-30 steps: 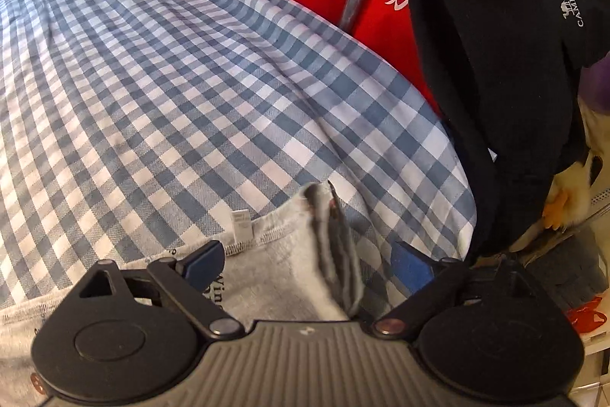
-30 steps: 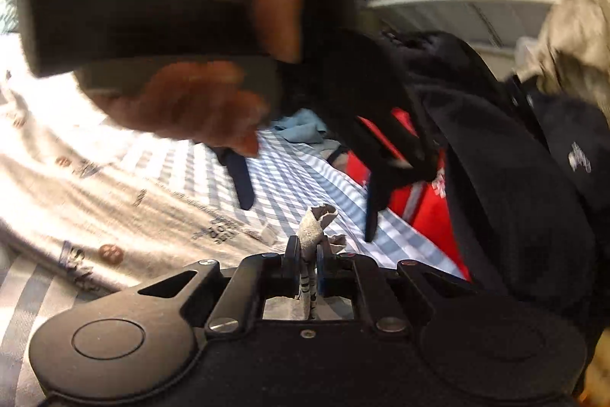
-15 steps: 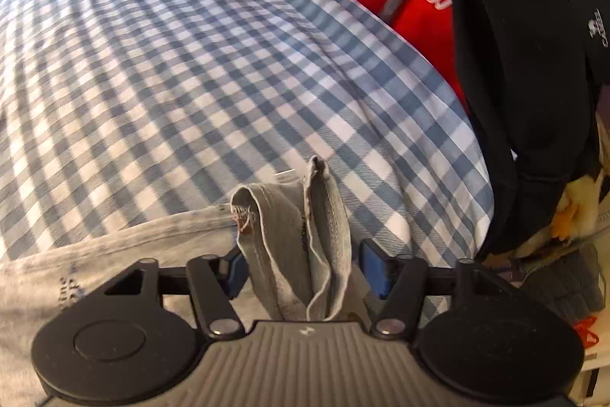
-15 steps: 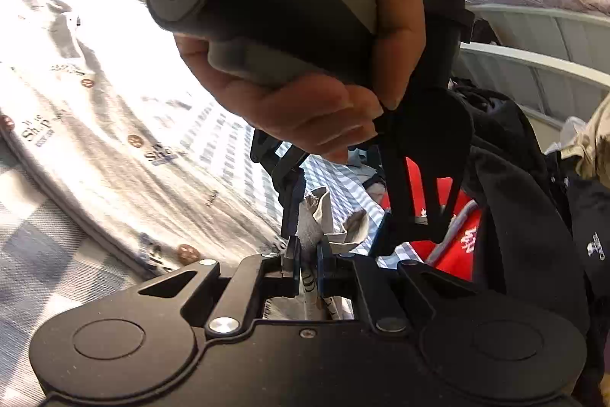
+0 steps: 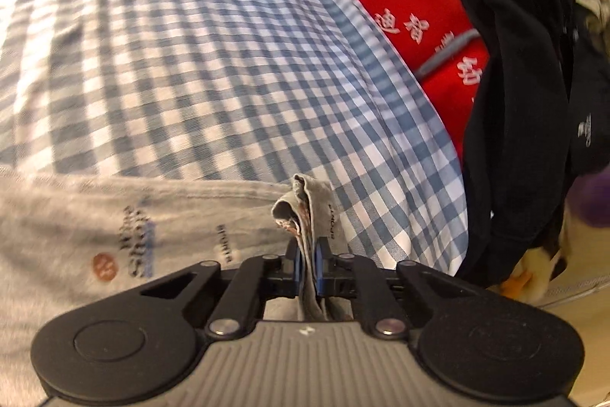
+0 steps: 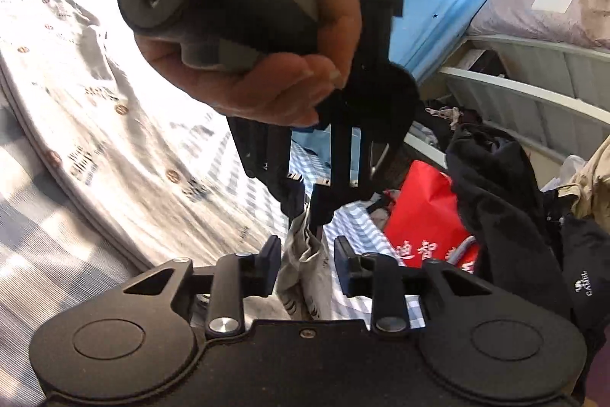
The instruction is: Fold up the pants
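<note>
Now, from my left wrist view, my left gripper (image 5: 308, 264) has just been closing and is clenched on a bunched corner of the grey pants (image 5: 114, 216); the fabric stands up between the blue pads (image 5: 319, 264). The pants lie flat on the checked bedsheet (image 5: 190, 44), near its right edge. Beyond that edge are a red bag (image 5: 419, 6) and a black jacket (image 5: 514, 82).

From my right wrist view, my right gripper (image 6: 308, 264) has just been opening; its jaws stand apart, with the same corner of the pants (image 6: 114, 140) between them, and I cannot tell whether a pad touches it. My left hand (image 6: 274, 79) holds the left gripper (image 6: 310, 212) just above, pinching this corner.
</note>
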A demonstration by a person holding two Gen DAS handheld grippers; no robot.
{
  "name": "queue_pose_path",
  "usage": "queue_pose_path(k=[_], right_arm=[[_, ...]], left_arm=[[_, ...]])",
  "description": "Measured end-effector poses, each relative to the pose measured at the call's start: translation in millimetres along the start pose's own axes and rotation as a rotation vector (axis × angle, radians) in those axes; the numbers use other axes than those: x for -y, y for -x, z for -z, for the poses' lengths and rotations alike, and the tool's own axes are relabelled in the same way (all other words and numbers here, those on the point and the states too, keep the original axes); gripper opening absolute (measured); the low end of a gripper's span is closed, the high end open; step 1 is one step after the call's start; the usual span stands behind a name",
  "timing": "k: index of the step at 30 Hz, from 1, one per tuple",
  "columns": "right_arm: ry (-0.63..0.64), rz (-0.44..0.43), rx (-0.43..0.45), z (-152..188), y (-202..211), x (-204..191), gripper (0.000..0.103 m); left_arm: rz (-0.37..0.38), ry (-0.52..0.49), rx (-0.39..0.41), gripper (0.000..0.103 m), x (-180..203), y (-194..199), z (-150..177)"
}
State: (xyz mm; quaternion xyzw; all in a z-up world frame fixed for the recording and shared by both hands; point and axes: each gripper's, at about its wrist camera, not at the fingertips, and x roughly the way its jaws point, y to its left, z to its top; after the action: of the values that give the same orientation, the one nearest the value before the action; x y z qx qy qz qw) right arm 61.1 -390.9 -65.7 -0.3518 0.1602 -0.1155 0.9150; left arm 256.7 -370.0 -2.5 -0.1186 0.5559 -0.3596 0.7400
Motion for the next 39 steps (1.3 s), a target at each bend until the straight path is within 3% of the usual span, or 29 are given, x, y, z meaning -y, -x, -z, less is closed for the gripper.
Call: queue_pose_path(k=[8, 10, 11, 12, 23, 33, 39], right_arm=[[-0.006, -0.033, -0.069, -3.6, -17.0, -7.2, 0.036], [-0.011, -0.04, -0.074, -2.1, -17.4, -7.5, 0.029], [-0.014, -0.047, -0.072, -1.6, -16.3, -8.4, 0.014], [-0.018, -0.053, -0.073, -1.6, -13.6, -10.6, 0.01], [-0.06, -0.135, -0.001, -39.2, 22.4, -23.5, 0.009], [-0.079, -0.309, 0.056, -89.7, 38.1, -69.2, 0.005], [-0.079, -0.381, 0.024, -97.1, 33.7, -94.2, 0.005]], left_arm=[[0.027, 0.052, 0.011, 0.005, -18.8, 7.1, 7.1], [0.03, 0.05, 0.015, 0.005, -19.2, 8.8, 8.0], [0.032, 0.05, 0.017, 0.005, -19.0, 9.5, 8.1], [0.035, 0.052, 0.018, 0.005, -19.3, 10.9, 8.1], [-0.003, -0.037, 0.047, 0.004, -33.3, 57.4, 11.8], [-0.06, -0.006, 0.073, 0.004, -98.0, 107.4, 26.2], [-0.073, 0.037, 0.061, 0.004, -137.3, 98.9, 35.8]])
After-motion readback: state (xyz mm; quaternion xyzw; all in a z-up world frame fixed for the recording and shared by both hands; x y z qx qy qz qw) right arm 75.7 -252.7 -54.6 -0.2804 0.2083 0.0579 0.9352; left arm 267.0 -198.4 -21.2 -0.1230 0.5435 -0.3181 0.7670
